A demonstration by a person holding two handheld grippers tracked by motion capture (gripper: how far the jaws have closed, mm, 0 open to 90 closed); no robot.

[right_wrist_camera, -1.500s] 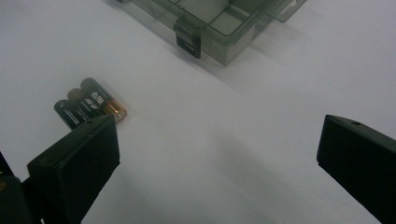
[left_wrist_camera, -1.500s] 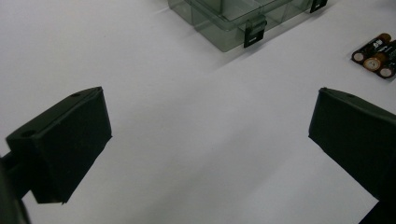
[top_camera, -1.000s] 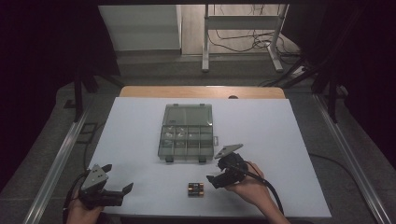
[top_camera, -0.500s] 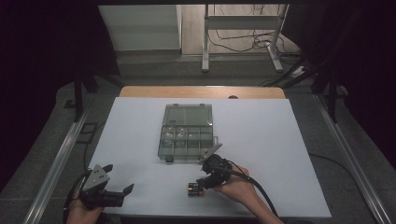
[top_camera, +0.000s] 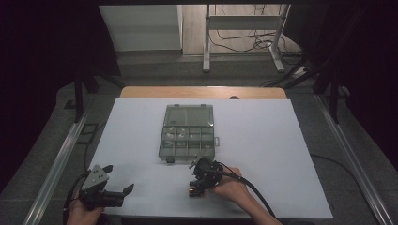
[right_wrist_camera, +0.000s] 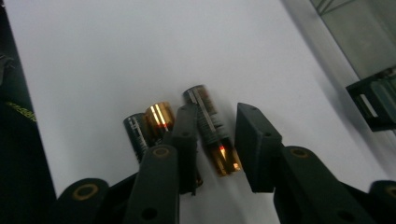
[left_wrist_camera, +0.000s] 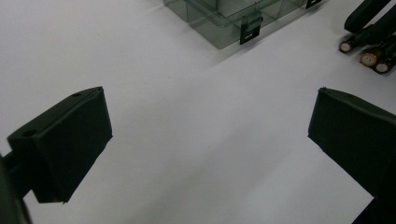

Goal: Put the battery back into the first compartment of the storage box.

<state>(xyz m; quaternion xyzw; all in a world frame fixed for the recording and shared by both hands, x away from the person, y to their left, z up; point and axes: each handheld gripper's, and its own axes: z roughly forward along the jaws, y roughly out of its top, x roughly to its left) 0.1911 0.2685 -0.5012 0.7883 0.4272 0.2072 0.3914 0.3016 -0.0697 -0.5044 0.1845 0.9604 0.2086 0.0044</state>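
Three black-and-gold batteries (top_camera: 193, 191) lie together near the table's front edge, and they also sit at the top right of the left gripper view as batteries (left_wrist_camera: 371, 58). My right gripper (right_wrist_camera: 212, 140) points down on them. Its jaws have just been closing, and they now stand against both sides of one battery (right_wrist_camera: 210, 123). The other two batteries (right_wrist_camera: 149, 123) lie just beside its left jaw. My left gripper (top_camera: 118, 178) rests at the front left, open, with only bare table between its jaws (left_wrist_camera: 205, 140).
A clear plastic compartment box (top_camera: 187, 133) stands open in the middle of the white table (top_camera: 281, 140), just behind the right gripper. Its latch edge (left_wrist_camera: 247, 28) is close to the batteries. A cable (top_camera: 253, 192) trails from the right gripper towards the front.
The right gripper has moved left and down from beside the box onto the batteries, and its jaws have come together around one. The left gripper has stayed where it was.
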